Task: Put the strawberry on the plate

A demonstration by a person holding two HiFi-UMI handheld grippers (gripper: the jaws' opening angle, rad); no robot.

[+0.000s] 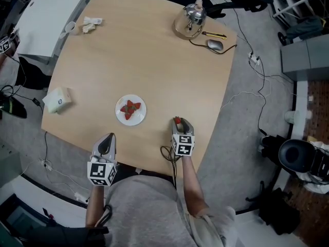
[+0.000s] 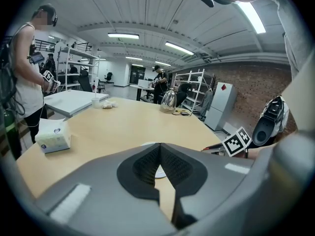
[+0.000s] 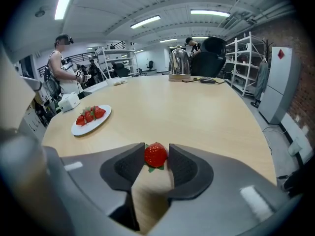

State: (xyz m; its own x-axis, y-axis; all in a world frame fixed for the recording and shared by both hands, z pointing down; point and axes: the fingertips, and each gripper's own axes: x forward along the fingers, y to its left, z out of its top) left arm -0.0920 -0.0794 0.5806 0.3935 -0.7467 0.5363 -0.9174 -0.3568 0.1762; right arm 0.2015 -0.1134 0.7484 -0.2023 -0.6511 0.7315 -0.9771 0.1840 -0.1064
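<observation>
A white plate [image 1: 120, 118] with three strawberries [image 1: 130, 108] sits on the wooden table [image 1: 154, 60], near its front edge. My right gripper [image 1: 178, 121] hovers to the right of the plate, shut on one red strawberry [image 3: 155, 155], which is pinched between the fingertips with its green leaves hanging below. In the right gripper view the plate [image 3: 81, 130] lies ahead to the left. My left gripper [image 2: 160, 145] is at the table's front edge, left of and nearer to me than the plate. Its jaws are shut with the tips touching and nothing between them.
At the far side of the table stand a steel kettle [image 1: 190, 19] and a mouse [image 1: 215, 45]. A tissue box [image 1: 57, 100] lies at the left edge, a cup [image 1: 71, 28] and crumpled paper [image 1: 92, 23] far left. A person [image 3: 61, 68] stands beyond the left side.
</observation>
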